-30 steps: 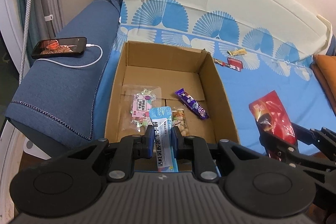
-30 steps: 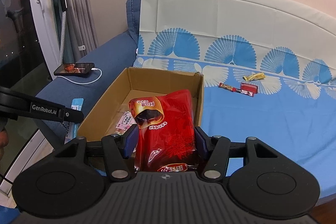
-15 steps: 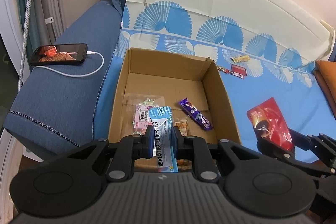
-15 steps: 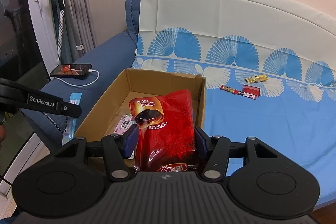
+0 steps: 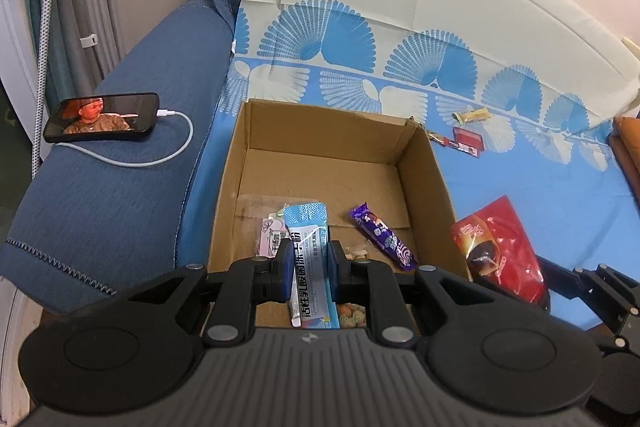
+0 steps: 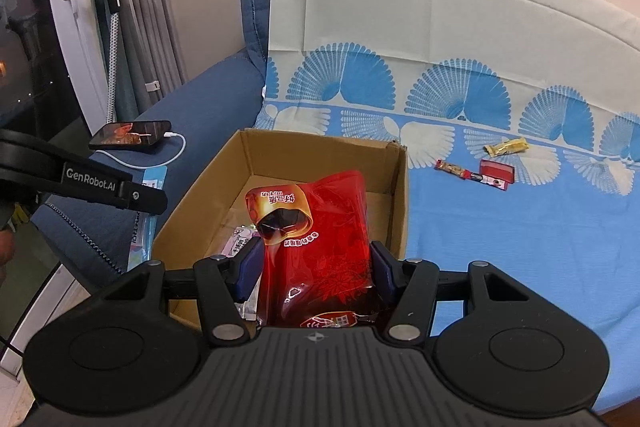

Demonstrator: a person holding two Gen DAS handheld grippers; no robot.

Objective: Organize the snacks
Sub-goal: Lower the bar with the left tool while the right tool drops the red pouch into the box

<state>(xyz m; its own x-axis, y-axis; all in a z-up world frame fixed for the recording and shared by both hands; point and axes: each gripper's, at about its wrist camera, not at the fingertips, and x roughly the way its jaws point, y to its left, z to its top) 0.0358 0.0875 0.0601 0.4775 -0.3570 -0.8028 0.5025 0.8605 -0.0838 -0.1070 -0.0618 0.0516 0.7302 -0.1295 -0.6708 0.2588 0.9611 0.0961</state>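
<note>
Between left hand-held gripper pads: blue packet.

Even indoor light, sharp focus, edges bowed (fisheye)

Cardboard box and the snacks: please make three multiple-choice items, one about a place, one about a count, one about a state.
1. Where does the purple bar lie?
A. inside the cardboard box
B. on the sofa arm
C. on the blue sheet

2. How many snacks lie together on the blue sheet beyond the box?
A. one
B. three
C. six

3. How does the right gripper stand?
A. open and empty
B. shut on the red bag
C. shut on a phone

Answers:
1 A, it rests on the box floor.
2 B, a yellow, a long thin and a red wrapper show there.
3 B, both pads press the bag's sides.
</note>
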